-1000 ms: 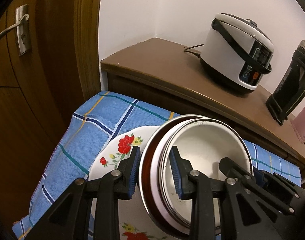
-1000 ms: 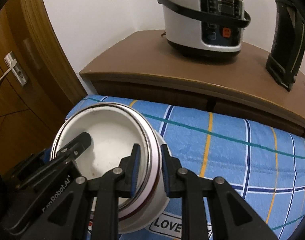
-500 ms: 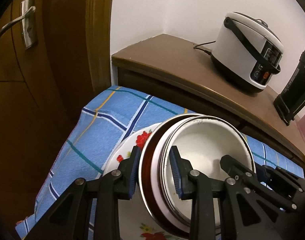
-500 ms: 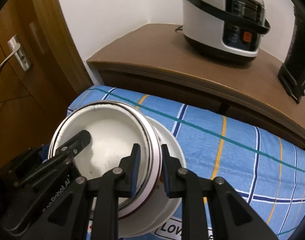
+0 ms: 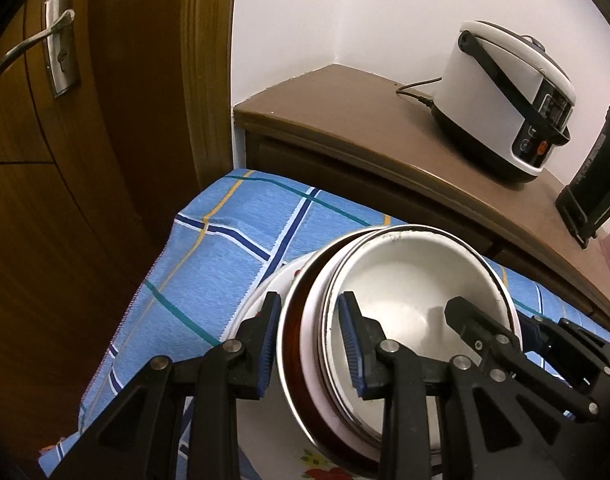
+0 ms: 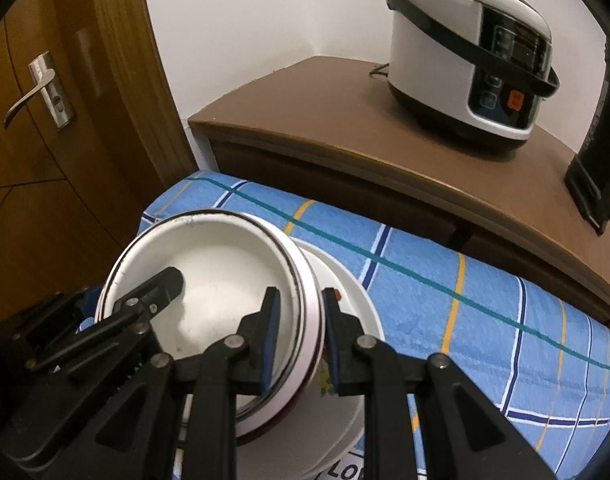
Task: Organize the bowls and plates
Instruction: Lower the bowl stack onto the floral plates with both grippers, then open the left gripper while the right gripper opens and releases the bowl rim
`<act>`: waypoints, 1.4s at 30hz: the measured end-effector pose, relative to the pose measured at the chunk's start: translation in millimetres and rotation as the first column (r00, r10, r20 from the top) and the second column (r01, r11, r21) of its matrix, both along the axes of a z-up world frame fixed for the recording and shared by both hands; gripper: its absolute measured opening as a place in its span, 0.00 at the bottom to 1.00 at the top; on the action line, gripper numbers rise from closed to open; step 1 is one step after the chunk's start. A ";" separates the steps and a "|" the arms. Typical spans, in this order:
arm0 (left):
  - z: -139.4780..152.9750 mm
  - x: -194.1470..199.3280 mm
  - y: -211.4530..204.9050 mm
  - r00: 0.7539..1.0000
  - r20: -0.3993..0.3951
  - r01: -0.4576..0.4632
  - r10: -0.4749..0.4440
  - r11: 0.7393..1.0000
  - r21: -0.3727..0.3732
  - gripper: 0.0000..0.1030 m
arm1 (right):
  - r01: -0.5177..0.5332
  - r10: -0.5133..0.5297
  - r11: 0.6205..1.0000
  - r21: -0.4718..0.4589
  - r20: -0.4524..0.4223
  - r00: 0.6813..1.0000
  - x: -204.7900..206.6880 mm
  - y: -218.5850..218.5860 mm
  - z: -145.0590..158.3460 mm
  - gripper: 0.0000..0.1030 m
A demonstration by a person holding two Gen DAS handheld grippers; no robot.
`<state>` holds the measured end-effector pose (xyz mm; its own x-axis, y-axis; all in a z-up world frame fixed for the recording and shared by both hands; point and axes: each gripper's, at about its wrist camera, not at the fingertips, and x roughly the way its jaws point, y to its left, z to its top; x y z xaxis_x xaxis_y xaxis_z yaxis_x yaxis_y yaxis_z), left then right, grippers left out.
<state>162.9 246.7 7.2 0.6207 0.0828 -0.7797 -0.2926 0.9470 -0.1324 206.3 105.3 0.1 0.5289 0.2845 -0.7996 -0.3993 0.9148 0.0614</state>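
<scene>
1. While both grippers clamp the same stack, the left gripper (image 5: 309, 344) has its blue-padded fingers (image 5: 351, 348) narrowed on the near-left rim of the nested white enamel bowls with dark rims (image 5: 405, 312): one pad inside the bowl, the other against the outer wall.
2. The right gripper (image 6: 299, 336) is closed likewise on the opposite rim, seen at lower centre of the right wrist view, one pad inside and one outside the wall.
3. Change noted: against the views of a second ago, the bowl stack sits further over the white round plate with red flower print (image 5: 265, 300). The red flowers then plain at lower left of the left wrist view are now almost wholly covered, with only a spray showing at the bottom edge.
4. Judgement: the stack is being carried onto the plate, so the placing step looks nearly done. Whether the base touches the plate cannot be told.
5. Position: the bowls occupy lower centre of both views, tilted toward the cameras, with the plate directly beneath and protruding to the right in the right wrist view.
6. Surroundings: the plate lies on a blue checked cloth (image 6: 485, 320). Beyond it, a brown wooden cabinet top (image 6: 325, 120) carries a white and black rice cooker (image 6: 469, 52) at upper right. A wooden door with metal handle (image 5: 45, 48) stands upper left.
</scene>
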 end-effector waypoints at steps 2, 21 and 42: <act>0.1 -2.2 -2.1 1.000 0.000 0.006 -0.006 1.000 0.024 0.32 | -0.018 0.018 1.000 -0.003 0.012 1.000 -0.1 2.0 -0.9 0.20; 0.5 -8.7 -8.7 0.999 -0.016 0.040 -0.040 0.999 0.029 0.36 | -0.003 0.003 1.000 0.018 -0.013 1.000 -13.7 -10.8 -0.5 0.22; -3.1 -9.0 -11.0 0.999 -0.030 0.020 -0.017 0.997 0.079 0.60 | 0.037 -0.031 0.992 0.119 -0.053 0.998 -16.8 -25.9 0.4 0.26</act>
<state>153.9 235.7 4.1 0.5996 0.1336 -0.7891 -0.2777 0.9594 -0.0486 189.5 79.4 0.5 0.4993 0.3624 -0.7870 -0.3612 0.9127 0.1911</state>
